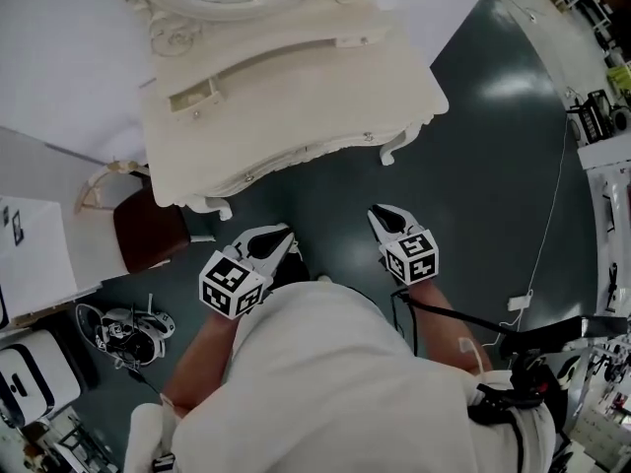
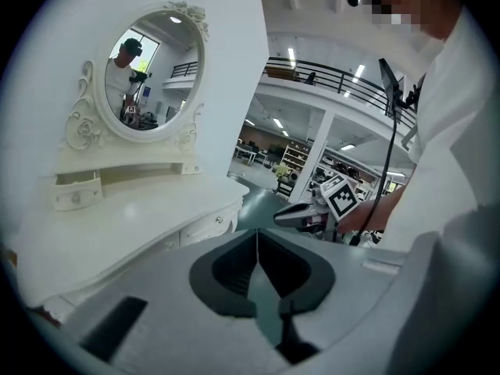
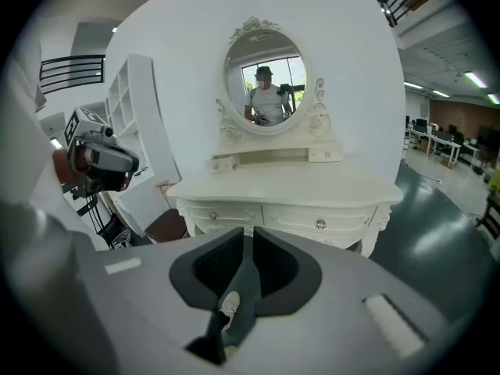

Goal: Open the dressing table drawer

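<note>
Cream wooden dressing-table drawer [image 3: 301, 219], ahead of our tongs.
Rigid, sliding (we judge): pinch its small round knob [image 3: 319, 224]; left tongs [image 2: 256, 237] closed, right tongs [image 3: 251, 237] ajar, both empty.

Left gripper [image 1: 279, 238]: held low in front of the body, pointing forward and a little down, jaws closed together, empty.
Right gripper [image 1: 386, 217]: just beside it, jaws a narrow slit apart, nothing between.
Forearms [image 1: 202, 348]: both bare, reaching forward.

A mirror [image 3: 266, 80] stands on the dressing table [image 3: 289, 186], a chair [image 1: 148, 230] at its left.
</note>
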`<state>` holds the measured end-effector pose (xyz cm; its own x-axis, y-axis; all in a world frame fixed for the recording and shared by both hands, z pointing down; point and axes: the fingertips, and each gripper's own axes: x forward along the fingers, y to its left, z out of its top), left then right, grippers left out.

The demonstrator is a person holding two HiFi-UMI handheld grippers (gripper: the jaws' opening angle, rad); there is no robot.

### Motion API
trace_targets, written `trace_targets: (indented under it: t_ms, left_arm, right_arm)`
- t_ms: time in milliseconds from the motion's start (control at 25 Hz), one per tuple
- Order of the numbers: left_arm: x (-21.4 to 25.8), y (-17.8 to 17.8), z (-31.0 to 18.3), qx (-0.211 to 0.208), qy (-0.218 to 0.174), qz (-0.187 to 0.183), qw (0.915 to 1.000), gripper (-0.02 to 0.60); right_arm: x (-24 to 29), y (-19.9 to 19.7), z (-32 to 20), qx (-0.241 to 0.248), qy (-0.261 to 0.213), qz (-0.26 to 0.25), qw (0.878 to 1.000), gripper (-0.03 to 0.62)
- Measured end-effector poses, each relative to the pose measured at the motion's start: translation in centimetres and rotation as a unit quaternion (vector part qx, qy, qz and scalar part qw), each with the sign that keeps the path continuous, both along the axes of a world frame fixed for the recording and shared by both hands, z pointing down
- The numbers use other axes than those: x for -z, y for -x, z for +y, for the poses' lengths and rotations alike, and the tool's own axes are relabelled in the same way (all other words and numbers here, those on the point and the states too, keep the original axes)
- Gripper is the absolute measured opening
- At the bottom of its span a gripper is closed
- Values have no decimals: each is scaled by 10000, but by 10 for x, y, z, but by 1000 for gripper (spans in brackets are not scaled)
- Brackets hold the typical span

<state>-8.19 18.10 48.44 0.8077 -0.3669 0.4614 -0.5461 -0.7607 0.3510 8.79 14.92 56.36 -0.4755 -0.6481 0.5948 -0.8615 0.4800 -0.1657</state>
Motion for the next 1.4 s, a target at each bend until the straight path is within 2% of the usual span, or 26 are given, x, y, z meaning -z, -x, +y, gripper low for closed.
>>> trace_targets:
  t_ms: [160,280,400,560,760,1080,1400]
  left_arm:
    - [15,1,-55,-202,-133,156,9996,13]
    - [14,11,-92,-430,-192,144,9988,15]
    - [9,22,-124,-391,-146,73,9991,8]
    - [15,25,-158,-91,-132,76,9998,0]
    - [14,22,-201,477,-59,-117,9988,0]
    - [27,-29,-280,1237,-51,-228,9920,0]
    - [37,-65,-310,1781,-51,-326,9835,0]
  right_arm:
    - [11,-9,-70,-271,-130,181,9994,41]
    - [12,-15,-127,-655,-235,173,9974,49]
    - [7,-25,-175,-987,-236,119,9948,57]
    - [1,-48,-238,-1221,-165,38,9924,61]
    - [-17,-75,-324,-1122,-121,139,9935,69]
    - [-40,-112,-459,-792,-68,144,9967,98]
    - [-60,-123,-529,-585,27,-63,9983,134]
